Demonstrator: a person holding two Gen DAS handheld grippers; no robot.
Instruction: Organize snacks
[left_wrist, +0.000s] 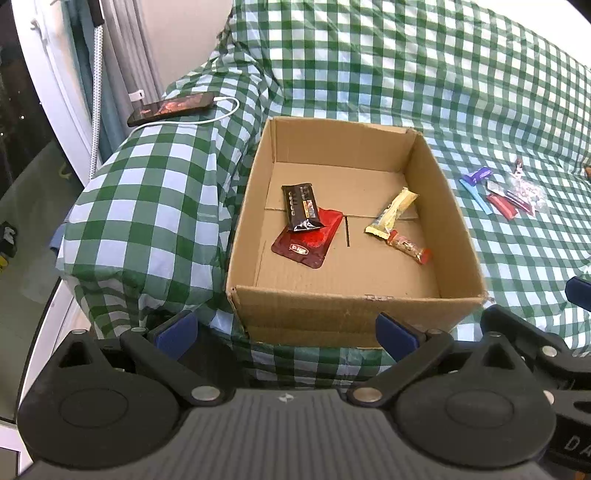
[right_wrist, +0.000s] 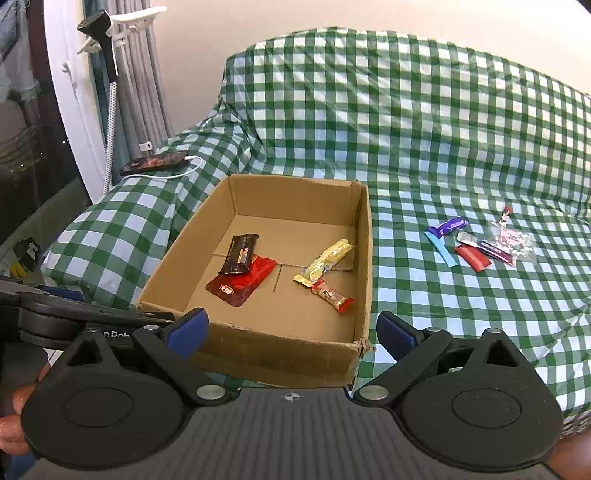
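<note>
Green-checked cover (right_wrist: 424, 155) bears loose snack wrappers (right_wrist: 476, 242) — likely light, crinkly, slippery, best pinched mid-length — left gripper (left_wrist: 288, 332) and right gripper (right_wrist: 291, 330) both gape wide, empty

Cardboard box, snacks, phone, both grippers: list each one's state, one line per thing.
cardboard box: open-topped, upright, partly filled.
black snack bar: in box, lying on the red pouch.
red pouch: flat on box floor.
yellow bar: in box, near right wall.
small red-ended bar: in box, beside yellow bar.
loose snacks: outside the box, on the checked cloth.
phone: plugged into cable.
left gripper: open, empty.
right gripper: open, empty.
</note>
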